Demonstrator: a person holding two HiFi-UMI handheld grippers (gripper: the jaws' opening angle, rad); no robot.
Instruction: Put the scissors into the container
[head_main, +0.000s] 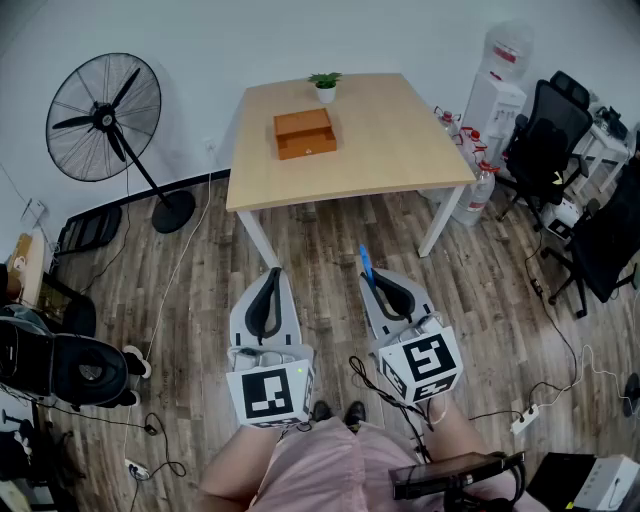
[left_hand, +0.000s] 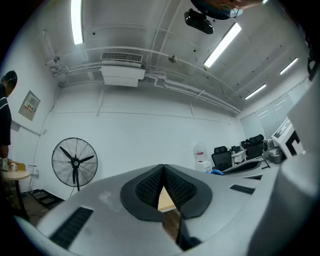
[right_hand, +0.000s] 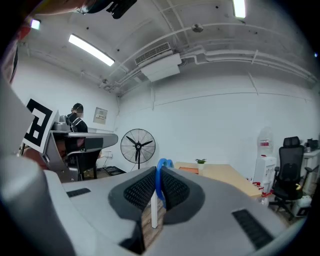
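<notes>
My right gripper (head_main: 381, 281) is shut on a pair of blue-handled scissors (head_main: 366, 265); the blue loops (right_hand: 161, 170) stick up between its dark pads, the pale blade hanging below. My left gripper (head_main: 268, 282) is shut with nothing between its pads (left_hand: 150, 189). Both are held over the wooden floor, well short of the table. The orange container (head_main: 305, 132) sits on the light wooden table (head_main: 390, 140) far ahead, and shows small in the right gripper view as the orange container (right_hand: 189, 169).
A small potted plant (head_main: 325, 86) stands behind the container. A standing fan (head_main: 105, 118) is at the left, office chairs (head_main: 545, 135) and water bottles (head_main: 478, 190) at the right. Cables (head_main: 560, 380) lie on the floor. A person (right_hand: 76, 118) stands far off.
</notes>
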